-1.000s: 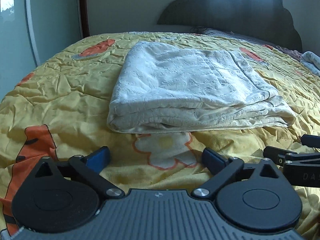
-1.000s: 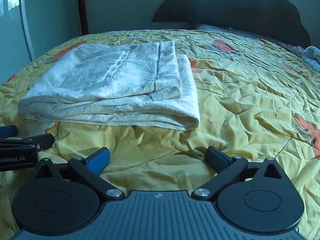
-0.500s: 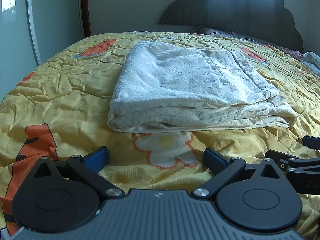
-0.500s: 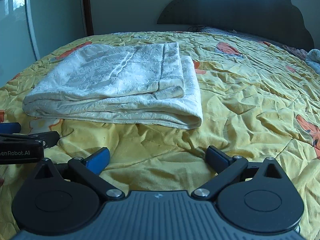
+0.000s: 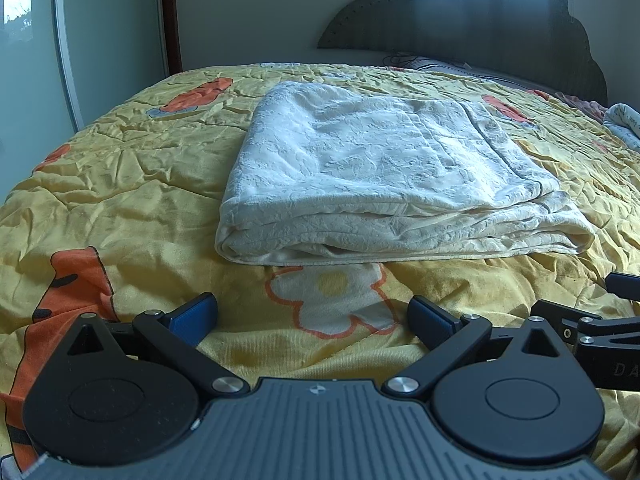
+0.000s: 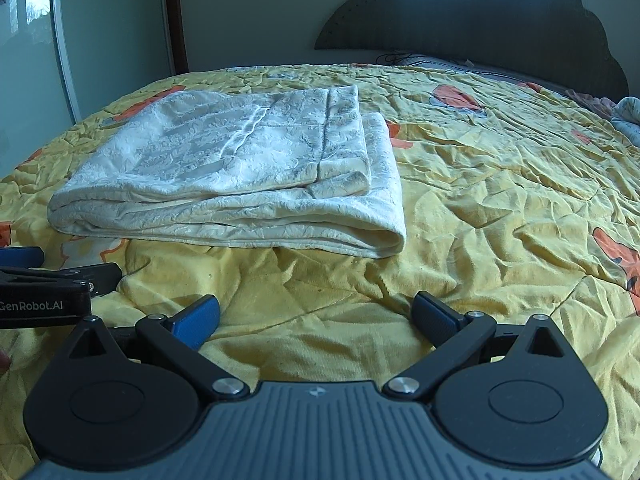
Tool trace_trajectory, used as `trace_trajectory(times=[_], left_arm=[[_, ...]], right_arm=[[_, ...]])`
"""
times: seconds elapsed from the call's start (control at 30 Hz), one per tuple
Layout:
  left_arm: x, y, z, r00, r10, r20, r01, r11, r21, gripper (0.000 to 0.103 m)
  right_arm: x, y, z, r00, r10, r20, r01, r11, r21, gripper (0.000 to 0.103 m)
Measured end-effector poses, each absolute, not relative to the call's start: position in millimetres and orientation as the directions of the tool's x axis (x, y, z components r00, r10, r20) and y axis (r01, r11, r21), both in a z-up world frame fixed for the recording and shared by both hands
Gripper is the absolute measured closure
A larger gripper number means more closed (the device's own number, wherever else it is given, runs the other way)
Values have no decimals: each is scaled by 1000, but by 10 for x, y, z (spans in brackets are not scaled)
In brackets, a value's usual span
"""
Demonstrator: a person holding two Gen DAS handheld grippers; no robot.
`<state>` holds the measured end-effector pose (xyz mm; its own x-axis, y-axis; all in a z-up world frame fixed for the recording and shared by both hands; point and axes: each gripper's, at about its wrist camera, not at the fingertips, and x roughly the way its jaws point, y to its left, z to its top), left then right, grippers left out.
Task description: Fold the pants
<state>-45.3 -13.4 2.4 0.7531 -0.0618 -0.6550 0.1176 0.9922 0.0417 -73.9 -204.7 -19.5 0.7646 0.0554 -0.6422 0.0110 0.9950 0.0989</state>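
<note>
Cream-white textured pants [image 5: 384,176] lie folded into a flat rectangular stack on the yellow bedspread [image 5: 120,184]. In the right wrist view the same pants [image 6: 240,176] sit ahead and to the left, folded edge facing me. My left gripper [image 5: 312,316] is open, a short way in front of the stack's near edge, nothing between its blue pads. My right gripper [image 6: 316,316] is open too, in front of the stack's right corner and apart from it. Each gripper shows at the edge of the other's view.
The bedspread [image 6: 500,200] is wrinkled, with orange and white prints. A dark scalloped headboard [image 5: 480,28] stands at the far end. A light blue cloth [image 5: 624,124] lies at the far right. A mirrored door [image 5: 32,40] is on the left.
Both grippers have risen and tilted up slightly, so the stack sits a little lower in each view. The pants have not moved.
</note>
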Motion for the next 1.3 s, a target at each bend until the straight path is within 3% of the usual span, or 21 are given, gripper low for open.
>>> trace_trajectory(times=[1.3], left_arm=[[-453, -111, 30, 752, -55, -657, 108, 993, 40, 0]], right_arm=[[-726, -2024, -190, 764, 39, -644, 23, 996, 88, 0]])
